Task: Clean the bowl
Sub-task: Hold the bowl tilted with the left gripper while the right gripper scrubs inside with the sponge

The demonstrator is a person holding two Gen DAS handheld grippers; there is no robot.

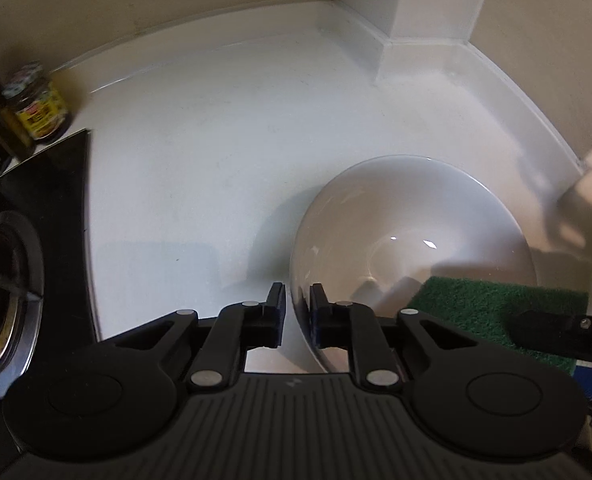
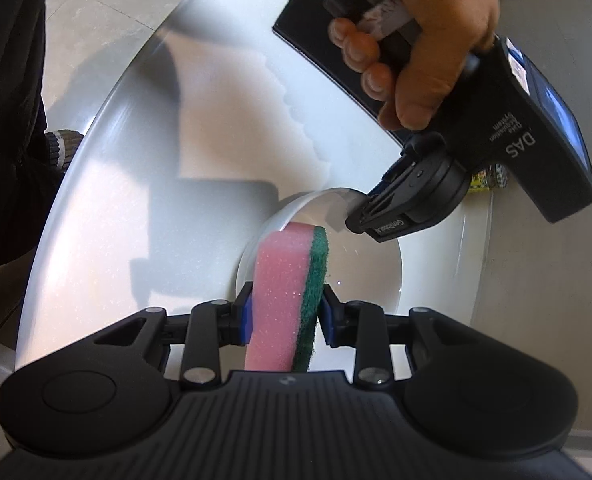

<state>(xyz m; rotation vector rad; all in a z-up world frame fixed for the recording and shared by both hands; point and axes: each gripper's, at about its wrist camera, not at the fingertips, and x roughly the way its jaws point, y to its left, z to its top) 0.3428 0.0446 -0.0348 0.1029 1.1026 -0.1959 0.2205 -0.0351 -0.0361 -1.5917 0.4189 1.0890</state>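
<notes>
The left gripper (image 1: 297, 312) points steeply down, its jaws standing apart on either side of the bowl (image 1: 408, 232) rim, the pads not pressing on it. A bare hand (image 2: 428, 40) wraps its handle, fingers (image 2: 360, 44) curled round the front. The right gripper (image 2: 283, 312) also tilts steeply down, jaws clamped on the sponge (image 2: 287, 292), which stands on edge between the pads.

Matte black plastic handheld grippers with blue pads

Left gripper (image 1: 297, 312) and right gripper (image 2: 283, 312) have ribbed bodies, round silver pivot screws; white "DAS" lettering beside the bare hand (image 2: 436, 32).
</notes>
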